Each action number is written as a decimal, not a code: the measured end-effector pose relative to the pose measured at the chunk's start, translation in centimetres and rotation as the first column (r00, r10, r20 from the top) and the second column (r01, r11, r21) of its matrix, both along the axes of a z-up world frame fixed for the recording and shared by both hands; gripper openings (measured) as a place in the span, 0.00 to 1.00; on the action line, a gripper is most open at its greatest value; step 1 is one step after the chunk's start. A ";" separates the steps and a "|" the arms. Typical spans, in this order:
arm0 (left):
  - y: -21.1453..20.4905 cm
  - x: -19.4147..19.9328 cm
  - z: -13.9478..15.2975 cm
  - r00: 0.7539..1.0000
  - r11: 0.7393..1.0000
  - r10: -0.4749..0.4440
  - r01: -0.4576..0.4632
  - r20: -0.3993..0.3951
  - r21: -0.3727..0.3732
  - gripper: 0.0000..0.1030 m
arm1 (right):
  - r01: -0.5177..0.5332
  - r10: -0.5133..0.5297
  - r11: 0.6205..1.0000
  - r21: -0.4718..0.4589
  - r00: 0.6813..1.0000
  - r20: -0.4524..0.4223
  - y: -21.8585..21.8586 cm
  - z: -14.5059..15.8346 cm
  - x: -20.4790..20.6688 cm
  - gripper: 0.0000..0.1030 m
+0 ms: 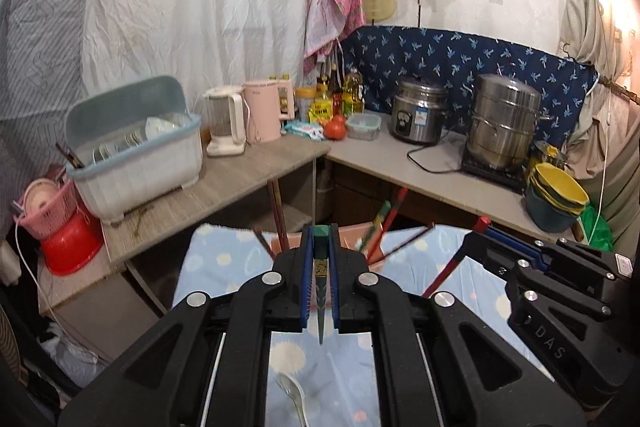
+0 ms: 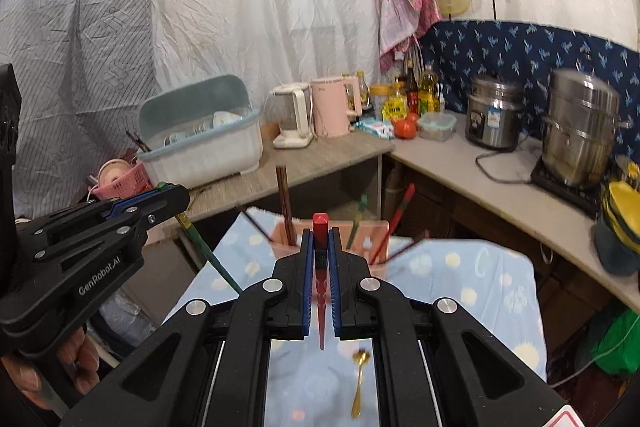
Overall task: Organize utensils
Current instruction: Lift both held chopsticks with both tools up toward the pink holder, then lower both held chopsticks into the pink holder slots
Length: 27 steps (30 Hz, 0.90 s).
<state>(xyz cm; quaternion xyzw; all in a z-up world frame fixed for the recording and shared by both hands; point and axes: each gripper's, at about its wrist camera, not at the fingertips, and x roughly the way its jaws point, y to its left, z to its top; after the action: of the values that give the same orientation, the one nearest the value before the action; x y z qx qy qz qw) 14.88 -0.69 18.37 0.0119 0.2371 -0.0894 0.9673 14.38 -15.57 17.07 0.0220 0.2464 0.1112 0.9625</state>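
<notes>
A green chopstick (image 1: 321,281) stands clamped between the closed blue-padded fingers (image 1: 307,267) of the left gripper (image 1: 321,239), its blunt end poking past the tips. A red chopstick (image 2: 321,259) sits pinched the same way in the right gripper (image 2: 320,241). Both hang above the table (image 2: 460,287) with its blue spotted cloth, just short of a pink holder (image 2: 378,231) bristling with chopsticks. A white spoon (image 1: 292,393) and a gold spoon (image 2: 359,383) lie on the cloth beneath.

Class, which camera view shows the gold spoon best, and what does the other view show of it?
The right wrist view: the gold spoon lies whole on the blue cloth, seen between the right gripper arms. The left wrist view shows no gold spoon, only a white spoon.
</notes>
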 end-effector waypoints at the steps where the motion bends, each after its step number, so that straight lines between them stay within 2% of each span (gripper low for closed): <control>1: 0.0 0.6 0.5 1.000 1.000 0.005 -0.005 0.008 0.001 0.07 | 0.000 0.000 1.000 -0.006 1.000 0.010 0.3 0.7 0.9 0.07; 9: 0.4 6.4 4.1 0.998 0.999 0.033 -0.033 0.054 -0.008 0.07 | 0.007 -0.008 1.000 0.002 0.997 0.078 1.5 5.0 7.0 0.07; 14: 0.3 9.8 5.0 0.996 0.999 0.049 -0.048 0.074 -0.009 0.07 | 0.012 -0.012 1.000 -0.001 0.995 0.102 2.3 6.1 10.4 0.07; 19: 0.9 13.0 3.7 0.996 0.997 0.074 -0.073 0.051 -0.012 0.06 | 0.018 -0.019 1.000 0.008 0.997 0.080 2.4 4.8 13.7 0.07; 27: 1.0 16.1 -1.8 0.994 0.994 0.103 -0.102 -0.029 0.026 0.06 | 0.016 -0.016 1.000 -0.018 1.000 -0.014 3.3 -0.5 16.6 0.07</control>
<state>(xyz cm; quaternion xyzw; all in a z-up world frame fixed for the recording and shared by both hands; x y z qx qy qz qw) 30.98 0.33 16.60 0.0101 0.2531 -0.0369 0.9667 30.99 -12.28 16.59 0.0161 0.2540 0.1010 0.9618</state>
